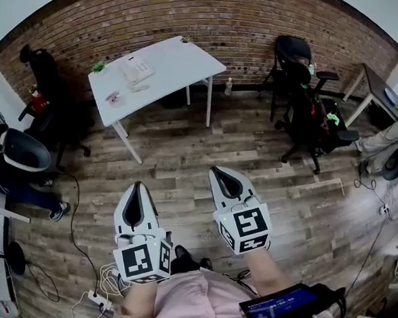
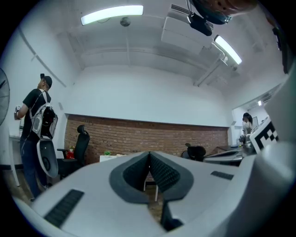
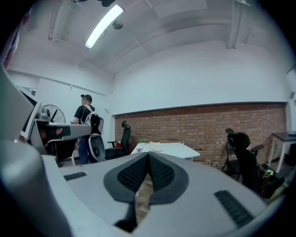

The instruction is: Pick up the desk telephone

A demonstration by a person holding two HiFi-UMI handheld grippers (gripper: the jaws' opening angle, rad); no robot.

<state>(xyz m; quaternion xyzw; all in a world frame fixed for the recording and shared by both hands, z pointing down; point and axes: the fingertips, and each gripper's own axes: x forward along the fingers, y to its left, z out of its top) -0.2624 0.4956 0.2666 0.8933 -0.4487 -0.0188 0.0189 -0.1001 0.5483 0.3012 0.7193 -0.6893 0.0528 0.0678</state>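
Desk telephone (image 1: pixel 136 69) sits on the white tabletop (image 1: pixel 179 64), upper centre of the head view, near that top's far left part. It is white, lying flat, and well apart from both my tools. A small pinkish item (image 1: pixel 113 97) lies on the same tabletop near its left front edge, and a green item (image 1: pixel 98 65) sits at its far left corner; can't tell what either is.

My left tool (image 1: pixel 138 186) is at lower centre-left of the head view, my right tool (image 1: pixel 220 170) just right of it, both over the wood floor (image 1: pixel 185 156) and pointing up-frame toward the tabletop. The left gripper view shows the left tool (image 2: pixel 149 155) clenched, ribbed pads pressed together, nothing between them. The right gripper view shows the same for the right tool (image 3: pixel 148 156): clenched, empty, pads meeting in a thin line.

Brick wall (image 1: pixel 243 16) runs across the top of the head view behind the tabletop. A black office chair (image 1: pixel 307 106) stands at upper right, another black chair (image 1: pixel 44 84) at upper left beside the tabletop. A bottle (image 1: pixel 228 86) stands on the floor near the wall, right of the tabletop. A power strip (image 1: pixel 100 301) with cables lies at lower left. A dark device with a blue screen (image 1: pixel 284 305) is at the bottom right edge.

In the left gripper view a person with a backpack (image 2: pixel 34 125) stands at far left.
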